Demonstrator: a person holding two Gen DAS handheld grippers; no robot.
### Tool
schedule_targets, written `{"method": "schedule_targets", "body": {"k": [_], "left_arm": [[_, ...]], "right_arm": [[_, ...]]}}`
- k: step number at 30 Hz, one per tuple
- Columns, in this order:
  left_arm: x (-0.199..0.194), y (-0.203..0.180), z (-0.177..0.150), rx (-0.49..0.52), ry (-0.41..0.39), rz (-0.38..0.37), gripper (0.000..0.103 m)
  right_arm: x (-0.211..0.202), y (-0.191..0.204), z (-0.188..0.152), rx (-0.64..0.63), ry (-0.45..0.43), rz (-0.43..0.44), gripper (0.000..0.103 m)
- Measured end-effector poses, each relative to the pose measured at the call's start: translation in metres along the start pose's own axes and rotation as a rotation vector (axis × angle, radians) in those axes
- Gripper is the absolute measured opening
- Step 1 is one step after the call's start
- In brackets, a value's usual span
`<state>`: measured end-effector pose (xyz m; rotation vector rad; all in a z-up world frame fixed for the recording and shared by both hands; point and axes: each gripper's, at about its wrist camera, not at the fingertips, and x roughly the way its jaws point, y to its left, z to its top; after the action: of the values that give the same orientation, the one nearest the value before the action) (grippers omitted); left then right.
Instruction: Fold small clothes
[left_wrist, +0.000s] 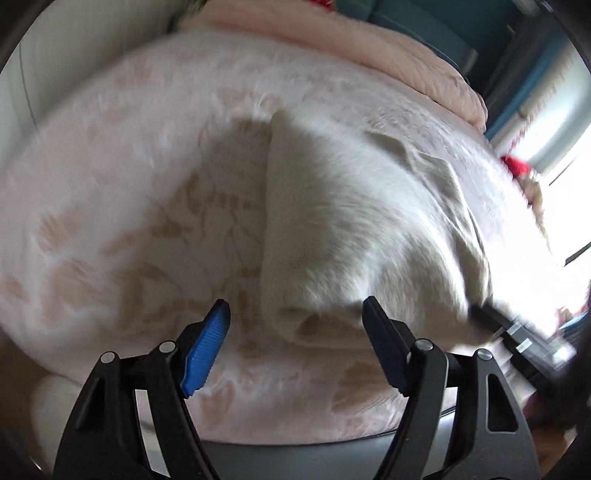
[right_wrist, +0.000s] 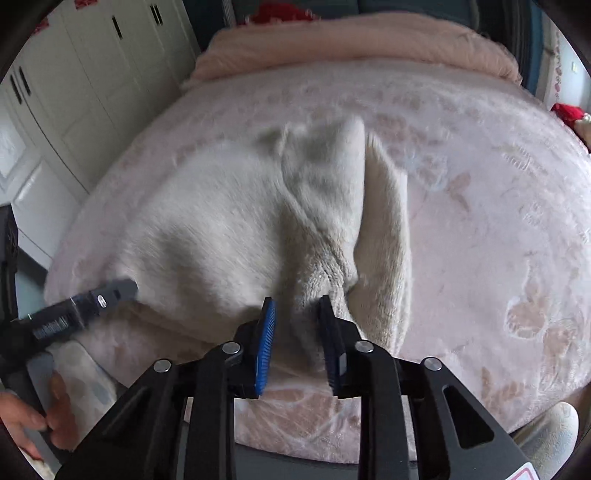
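Observation:
A cream fleece garment (right_wrist: 221, 229) lies on a pink floral bedspread (right_wrist: 480, 221). My right gripper (right_wrist: 297, 314) is shut on a bunched fold of the garment at its near edge and lifts it slightly. In the left wrist view the same garment (left_wrist: 351, 221) spreads ahead and to the right. My left gripper (left_wrist: 297, 314) is open and empty just short of the garment's near hem. The left gripper also shows in the right wrist view (right_wrist: 110, 291), at the garment's left edge.
A folded pink quilt (right_wrist: 351, 40) lies along the far end of the bed. White wardrobe doors (right_wrist: 74, 74) stand at the left. A red item (right_wrist: 567, 110) sits at the bed's far right. The bed's near edge (right_wrist: 295, 443) is close below the grippers.

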<state>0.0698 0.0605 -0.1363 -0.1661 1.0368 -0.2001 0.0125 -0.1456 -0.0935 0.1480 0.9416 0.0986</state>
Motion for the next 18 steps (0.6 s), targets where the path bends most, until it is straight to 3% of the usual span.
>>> {"method": "schedule_targets", "body": {"k": [2,3,7,13,18], "left_arm": [[-0.015,-0.015,-0.006,0.074,-0.051,0.05,0.082],[-0.025,-0.025,-0.011,0.109,-0.086,0.078,0.087],[-0.046,-0.054,-0.025,0.177,-0.171,0.149,0.098],[-0.058,-0.086,-0.043,0.213,-0.279,0.226,0.098],[-0.062,-0.101,-0.055,0.199,-0.304,0.192,0.098]], "right_arm": [[-0.021,0.0,-0.001,-0.003,-0.085,-0.048,0.048],[-0.029,0.001,-0.005,0.003,-0.124,-0.086,0.063],[-0.048,-0.011,-0.021,0.058,-0.221,-0.2,0.08],[-0.05,-0.031,-0.05,0.107,-0.178,-0.272,0.086],[-0.05,-0.026,-0.055,0.05,-0.2,-0.283,0.086]]}}
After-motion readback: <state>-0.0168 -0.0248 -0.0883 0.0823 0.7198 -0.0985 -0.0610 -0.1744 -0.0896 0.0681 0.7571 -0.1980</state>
